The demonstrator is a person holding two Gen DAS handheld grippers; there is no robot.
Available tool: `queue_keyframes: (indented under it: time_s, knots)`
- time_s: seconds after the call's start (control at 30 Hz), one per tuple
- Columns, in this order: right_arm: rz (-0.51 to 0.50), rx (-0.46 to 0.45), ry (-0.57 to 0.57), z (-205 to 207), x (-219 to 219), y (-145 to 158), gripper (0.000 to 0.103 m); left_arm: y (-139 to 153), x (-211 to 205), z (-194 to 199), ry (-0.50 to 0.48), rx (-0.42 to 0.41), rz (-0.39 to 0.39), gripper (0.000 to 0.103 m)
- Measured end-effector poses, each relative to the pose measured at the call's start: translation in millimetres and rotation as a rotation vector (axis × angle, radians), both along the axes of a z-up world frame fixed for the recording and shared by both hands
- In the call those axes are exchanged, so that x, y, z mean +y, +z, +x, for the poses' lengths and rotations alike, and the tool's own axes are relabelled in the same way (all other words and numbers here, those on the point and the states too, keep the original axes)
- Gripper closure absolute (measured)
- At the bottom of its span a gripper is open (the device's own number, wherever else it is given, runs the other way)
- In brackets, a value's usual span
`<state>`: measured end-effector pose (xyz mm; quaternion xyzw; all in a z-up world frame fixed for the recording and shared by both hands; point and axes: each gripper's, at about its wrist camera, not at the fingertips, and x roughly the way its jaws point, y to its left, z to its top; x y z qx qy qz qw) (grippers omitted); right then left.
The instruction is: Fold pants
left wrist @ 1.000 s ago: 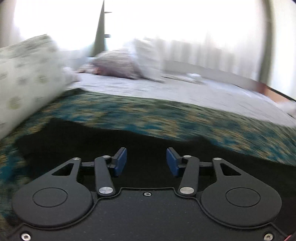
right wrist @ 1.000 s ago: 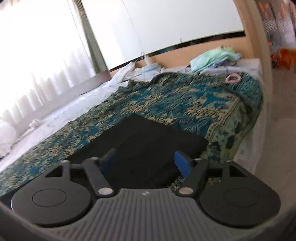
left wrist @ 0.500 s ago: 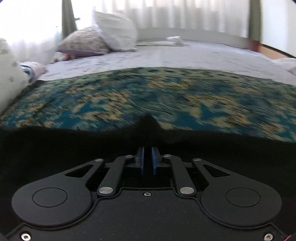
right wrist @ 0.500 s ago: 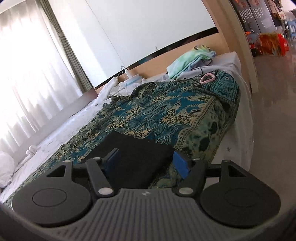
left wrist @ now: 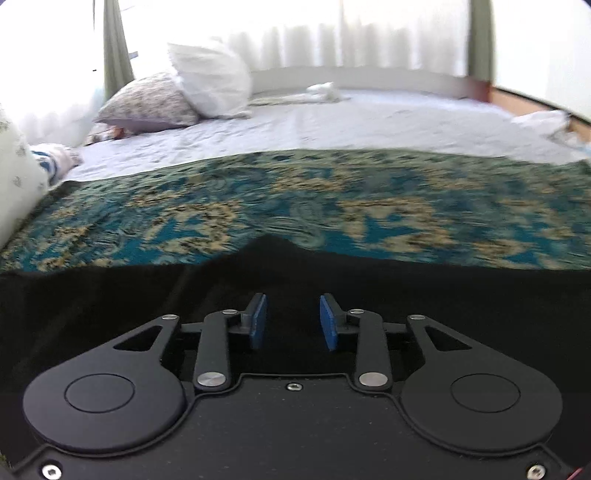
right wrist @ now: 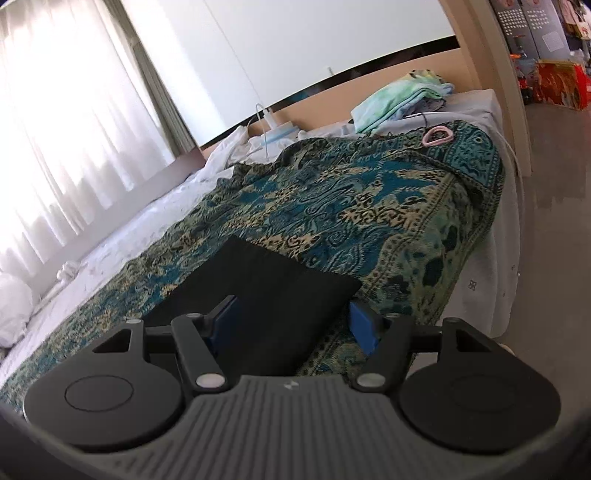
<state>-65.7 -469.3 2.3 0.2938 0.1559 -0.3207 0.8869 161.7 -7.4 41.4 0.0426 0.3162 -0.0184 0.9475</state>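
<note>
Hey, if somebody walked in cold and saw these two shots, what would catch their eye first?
Probably the black pants, lying flat as a dark slab on the teal and gold patterned bedspread that covers the near side of the bed. Next, the blue-padded left gripper and right gripper, both open just above that fabric. Behind, bright curtains glow over the white pillow.

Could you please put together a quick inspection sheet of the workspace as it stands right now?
Surface: bed with a white sheet, partly covered by a teal patterned throw.
Job's things: black pants lying flat on the throw.
Clutter: pillows, folded green cloth, pink ring.
Grippers: left gripper open over the pants; right gripper open, holding nothing.
Cables: white cable by the far edge.
Surroundings: curtains, white wall.
</note>
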Motion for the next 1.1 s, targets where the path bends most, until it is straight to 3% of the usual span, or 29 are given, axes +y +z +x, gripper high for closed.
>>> queue_keyframes:
  time_s: [0.2, 0.33, 0.4, 0.63, 0.67, 0.73, 0.77, 0.87, 0.97, 1.1]
  knots:
    - [0.001, 0.043, 0.002, 10.2, -1.7, -0.4, 0.029, 1.1, -6.2, -78.8, -0.107, -0.002, -0.016, 0.068]
    - [0.078, -0.029, 0.044, -3.9, -3.0, 0.5, 0.029, -16.2, -2.0, -115.1, -0.126, 0.042, 0.027, 0.067]
    - [0.123, -0.067, 0.084, -9.0, -5.1, -0.5, 0.03, -25.5, 0.9, -130.0, -0.124, -0.005, 0.049, 0.064]
    - [0.184, -0.072, 0.11, 9.0, -26.5, -8.9, 0.031, -27.7, 0.7, -129.9, -0.096, -0.004, 0.044, 0.064]
    - [0.188, -0.064, 0.11, 12.4, -29.4, -10.1, 0.037, -28.1, 0.8, -130.5, -0.097, -0.006, 0.046, 0.063]
    - [0.189, -0.026, 0.093, 19.3, -34.9, -12.5, 0.059, -29.1, -0.5, -130.9, -0.098, -0.012, 0.05, 0.063]
    - [0.193, 0.001, 0.07, 21.5, -38.2, -14.0, 0.08, -29.2, -0.1, -131.7, -0.099, -0.014, 0.051, 0.063]
    - [0.249, -0.051, 0.043, 13.6, -45.7, -17.5, 0.091, -29.2, -0.5, -127.7, -0.096, -0.012, 0.047, 0.063]
    - [0.218, -0.072, -0.043, 8.9, -45.5, -15.4, 0.091, -28.7, 0.4, -127.1, -0.102, -0.01, 0.043, 0.061]
    - [0.191, -0.043, -0.05, 16.8, -44.8, -14.6, 0.091, -28.4, 1.1, -127.1, -0.102, -0.01, 0.04, 0.061]
